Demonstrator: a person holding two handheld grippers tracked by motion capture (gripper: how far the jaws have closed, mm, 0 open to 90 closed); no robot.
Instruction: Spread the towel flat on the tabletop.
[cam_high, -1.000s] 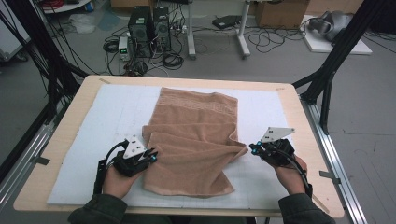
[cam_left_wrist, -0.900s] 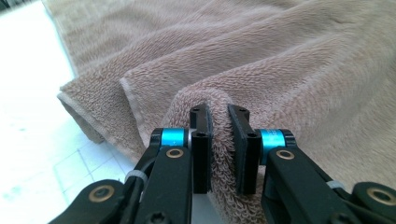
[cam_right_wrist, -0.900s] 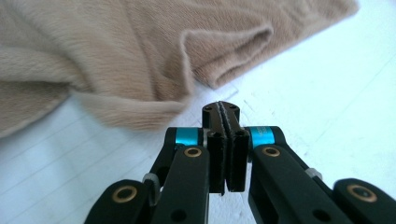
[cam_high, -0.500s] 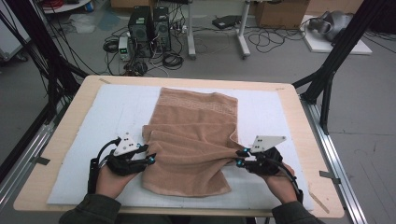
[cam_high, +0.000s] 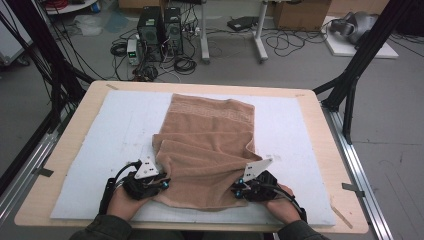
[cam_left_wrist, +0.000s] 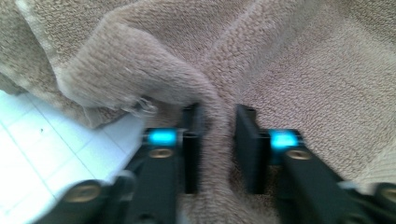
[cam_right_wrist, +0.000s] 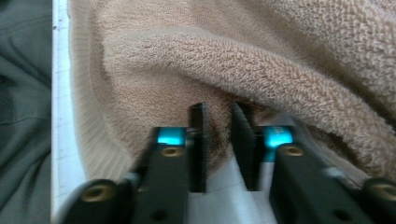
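Brown towel (cam_high: 210, 145) lies lengthwise on the white mat (cam_high: 100, 135) covering the table (cam_high: 65, 130), far end flat, near half bunched w/ a diagonal fold across the middle. L gripper (cam_high: 164, 184) sits at the towel's near-left edge; in the left gripper view its jaws have just been closing and now pinch a ridge of towel (cam_left_wrist: 215, 140) between the pads. R gripper (cam_high: 239, 190) is at the near-right edge, jaws nearly together after just closing, clamped on a thin fold of the towel (cam_right_wrist: 219, 135) edge, w/ the mat showing below.
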